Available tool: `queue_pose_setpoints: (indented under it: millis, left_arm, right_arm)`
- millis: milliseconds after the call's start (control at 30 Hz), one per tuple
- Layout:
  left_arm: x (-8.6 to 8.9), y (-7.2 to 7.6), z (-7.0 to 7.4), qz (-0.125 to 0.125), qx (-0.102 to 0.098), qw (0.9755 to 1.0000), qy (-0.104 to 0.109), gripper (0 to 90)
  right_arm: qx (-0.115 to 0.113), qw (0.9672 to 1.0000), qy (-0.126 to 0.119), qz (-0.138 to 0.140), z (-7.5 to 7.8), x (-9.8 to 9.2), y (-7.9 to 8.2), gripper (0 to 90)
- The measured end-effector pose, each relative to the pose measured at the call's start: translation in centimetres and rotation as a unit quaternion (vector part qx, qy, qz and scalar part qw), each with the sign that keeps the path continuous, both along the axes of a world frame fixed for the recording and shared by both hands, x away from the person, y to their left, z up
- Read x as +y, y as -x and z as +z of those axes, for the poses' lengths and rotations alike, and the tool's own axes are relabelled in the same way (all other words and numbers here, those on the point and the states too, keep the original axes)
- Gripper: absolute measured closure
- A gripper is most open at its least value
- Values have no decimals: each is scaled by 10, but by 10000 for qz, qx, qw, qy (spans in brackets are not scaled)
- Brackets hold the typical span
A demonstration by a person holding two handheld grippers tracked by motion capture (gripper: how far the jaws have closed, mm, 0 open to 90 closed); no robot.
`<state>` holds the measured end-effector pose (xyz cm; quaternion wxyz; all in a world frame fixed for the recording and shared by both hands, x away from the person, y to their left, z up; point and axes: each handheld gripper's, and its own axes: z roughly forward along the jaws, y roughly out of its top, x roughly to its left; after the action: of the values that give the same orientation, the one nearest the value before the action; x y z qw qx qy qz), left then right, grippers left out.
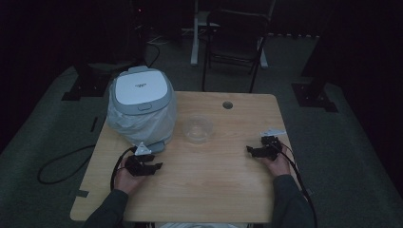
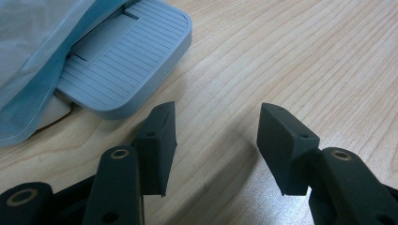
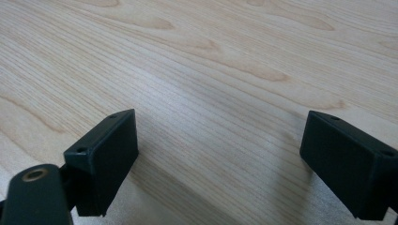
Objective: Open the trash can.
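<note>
- Left gripper [image 2: 213, 136]: jaws spread wide, holding nothing, just beside the ribbed grey plastic foot pedal [image 2: 123, 65] of the bag-lined grey pedal bin [image 1: 140, 103].
- Right gripper [image 3: 220, 159]: jaws wide apart, empty, over the pale wooden table [image 3: 225, 61].

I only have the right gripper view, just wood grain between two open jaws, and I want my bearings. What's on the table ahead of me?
Observer: A clear bowl stands near the table's middle, away from both grippers.
Operator: Anything bigger?
Observer: A grey pedal bin with a white lid stands at the far left corner, a plastic liner hanging around its body.
Operator: Where's my left gripper?
Observer: The left gripper is open and empty, low over the wood, just short of the bin's ribbed foot pedal.
Operator: And my right?
Observer: The right gripper is near the table's right edge, pointing inward.
</note>
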<state>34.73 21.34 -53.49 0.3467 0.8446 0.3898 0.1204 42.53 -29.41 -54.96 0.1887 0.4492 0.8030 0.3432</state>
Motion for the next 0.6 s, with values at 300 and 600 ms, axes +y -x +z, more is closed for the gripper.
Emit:
queue_pose_setpoints:
  millis: [300, 600]
  left_arm:
    - [0, 1, 0, 2, -73, 9999, -72, 478]
    - [0, 1, 0, 24, -59, 10000, -72, 468]
  right_arm:
    - [-2, 10000, -5, -21, 0, 1, 1, 122]
    - [-21, 10000, -13, -87, 0, 1, 5, 131]
